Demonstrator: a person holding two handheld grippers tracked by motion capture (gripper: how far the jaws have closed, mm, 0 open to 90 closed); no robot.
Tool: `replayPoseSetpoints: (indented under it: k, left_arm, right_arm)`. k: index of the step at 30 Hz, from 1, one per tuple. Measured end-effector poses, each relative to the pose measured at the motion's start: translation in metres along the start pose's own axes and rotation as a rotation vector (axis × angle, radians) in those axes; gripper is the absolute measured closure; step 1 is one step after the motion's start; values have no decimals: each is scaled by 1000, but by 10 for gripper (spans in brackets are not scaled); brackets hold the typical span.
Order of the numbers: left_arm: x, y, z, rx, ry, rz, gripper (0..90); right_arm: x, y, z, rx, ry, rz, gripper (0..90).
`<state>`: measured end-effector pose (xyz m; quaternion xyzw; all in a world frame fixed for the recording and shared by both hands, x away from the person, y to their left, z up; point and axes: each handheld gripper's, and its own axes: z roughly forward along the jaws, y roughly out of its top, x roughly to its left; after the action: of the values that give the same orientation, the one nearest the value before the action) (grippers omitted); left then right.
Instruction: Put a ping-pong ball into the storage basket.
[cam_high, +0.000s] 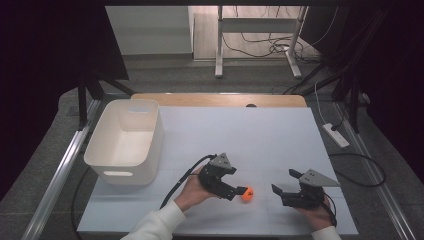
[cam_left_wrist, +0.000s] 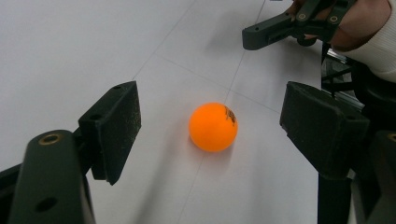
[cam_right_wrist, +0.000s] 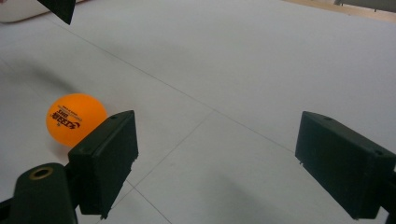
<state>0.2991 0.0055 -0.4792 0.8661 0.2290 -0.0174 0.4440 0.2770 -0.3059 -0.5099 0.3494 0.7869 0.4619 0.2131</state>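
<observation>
- My left gripper lies low over the white table, near its front edge, jaws pointing toward three o'clock in the high view.
- Its jaws stand wide apart. In the left gripper view the orange ball sits on the table between them, touching neither pad, with bare table on both sides.
- From above, the orange ball lies right at the tip of my left gripper, at about six o'clock from the middle of the table.
- The ball carries a small dark printed mark; in the right gripper view the print on the ball faces the camera, though I cannot read it.
- My right gripper lies at about three o'clock from the ball, near it but apart, jaws pointing back toward nine o'clock.
- Its jaws are also spread wide and hold nothing. In the right gripper view there is plain table between them, and the ball lies outside the left-hand jaw, partly behind that pad.
- In the left gripper view my right gripper shows at about one o'clock beyond the ball, my hand wrapped around its body.
- Both my sleeves are white; my left hand grips the handle behind the left jaws.
- A white bin with a handle slot stands at the table's nine o'clock side, well apart from the ball and from both grippers.
</observation>
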Motion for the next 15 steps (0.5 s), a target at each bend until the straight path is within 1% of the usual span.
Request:
replayPoseSetpoints:
  k: [11,15]
  left_arm:
    - [-3,0,12,38,-22,1,215]
    - [-3,-1,19,53,-26,-7,215]
  right_arm:
    - [-1,0,0,2,-9,0,130]
    - [-1,0,0,3,-8,-4,130]
